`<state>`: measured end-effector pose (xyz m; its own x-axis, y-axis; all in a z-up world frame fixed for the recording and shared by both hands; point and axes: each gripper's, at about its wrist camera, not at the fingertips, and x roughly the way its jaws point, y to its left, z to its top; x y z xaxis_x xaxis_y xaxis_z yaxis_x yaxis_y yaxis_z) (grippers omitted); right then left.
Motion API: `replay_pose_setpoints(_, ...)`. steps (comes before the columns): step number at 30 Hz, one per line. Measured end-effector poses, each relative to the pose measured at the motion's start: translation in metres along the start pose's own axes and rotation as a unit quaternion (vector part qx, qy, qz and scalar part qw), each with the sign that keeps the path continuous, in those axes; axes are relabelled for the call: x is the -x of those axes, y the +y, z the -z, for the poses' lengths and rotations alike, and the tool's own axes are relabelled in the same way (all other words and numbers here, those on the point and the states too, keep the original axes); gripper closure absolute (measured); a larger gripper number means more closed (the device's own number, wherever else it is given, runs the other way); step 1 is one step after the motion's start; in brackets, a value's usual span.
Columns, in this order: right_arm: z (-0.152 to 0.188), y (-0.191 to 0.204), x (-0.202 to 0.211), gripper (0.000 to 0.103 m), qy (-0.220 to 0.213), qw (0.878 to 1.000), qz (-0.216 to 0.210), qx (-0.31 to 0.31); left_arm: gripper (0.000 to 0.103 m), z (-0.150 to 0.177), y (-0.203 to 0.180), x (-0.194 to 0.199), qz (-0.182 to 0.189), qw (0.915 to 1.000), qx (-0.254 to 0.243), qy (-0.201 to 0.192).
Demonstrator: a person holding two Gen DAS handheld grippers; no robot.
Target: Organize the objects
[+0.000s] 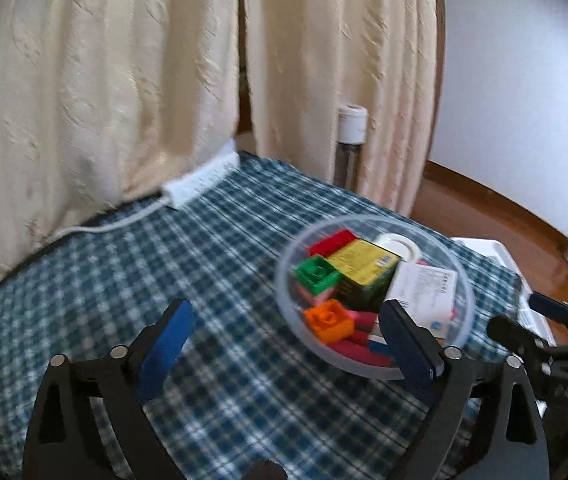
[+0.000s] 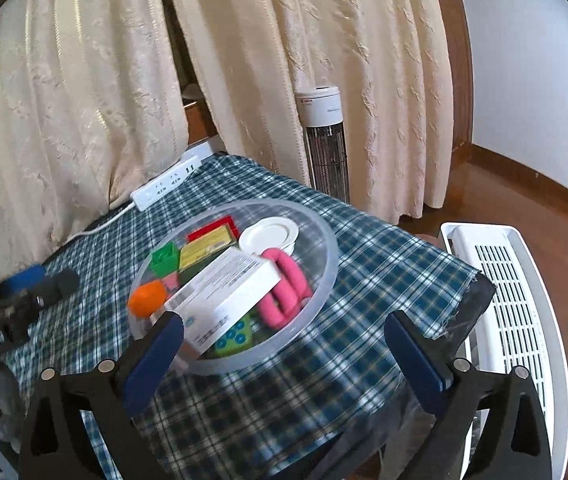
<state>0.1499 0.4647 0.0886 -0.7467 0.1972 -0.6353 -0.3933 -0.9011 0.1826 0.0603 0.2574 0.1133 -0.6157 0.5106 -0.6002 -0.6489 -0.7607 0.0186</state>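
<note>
A: On the plaid tablecloth [image 2: 356, 264], toward its right side: clear round bowl [image 2: 324, 240], packed full. Holds a white box [image 2: 225, 286] lying on top, tilted, with a pink looped piece [image 2: 286, 286] just beside it on the right.

B: Beneath the box?

A: Yellow-green carton [image 1: 366, 266], a red brick [image 1: 330, 242] behind it, a green brick [image 1: 316, 274] to the left, an orange brick [image 1: 330, 318] at the near rim. White round lid [image 2: 268, 234] at the back. Lime studded plate [image 2: 235, 336] poking out at the front, partly hidden.

B: And the grippers?

A: Left gripper [image 1: 288, 346] low over the cloth, jaws wide apart, nothing between them; right-hand finger [image 1: 408, 344] overlapping the bowl's near rim, contact hard to judge. Right gripper [image 2: 284, 356] likewise spread wide, empty, left-hand finger [image 2: 153, 356] in front of the bowl's near edge.

B: Around the table?

A: Cream curtains [image 2: 83, 100] behind, white power strip [image 2: 169, 180] along the far edge with its cord trailing left. Tower fan [image 2: 324, 140] standing on the floor beyond the far edge. White slatted basket [image 2: 512, 280] on the wooden floor, right of the table.
</note>
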Motion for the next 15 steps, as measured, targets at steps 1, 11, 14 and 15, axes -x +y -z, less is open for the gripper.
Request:
replay_pose_setpoints(1, 0.002, 0.004, 0.001, 0.001, 0.001, 1.0, 0.0, 0.005, 0.004, 0.0, 0.001, 0.002, -0.007, 1.0, -0.003, -0.005)
replay_pose_setpoints(11, 0.012, 0.036, 0.019, 0.001, -0.02, 0.997, 0.013, 0.077, 0.003, 0.003, 0.006, 0.01, -0.023, 0.9997, 0.004, 0.001)
replay_pose_setpoints(14, 0.013, 0.04, 0.021, 0.001, -0.024, 0.996, 0.017, 0.086, 0.003, 0.006, 0.002, 0.01, -0.041, 0.9991, -0.004, 0.01)
replay_pose_setpoints(15, 0.013, 0.039, 0.022, 0.001, -0.024, 0.996, 0.017, 0.087, 0.003, 0.006, 0.001, 0.009, -0.046, 0.9989, -0.007, 0.011)
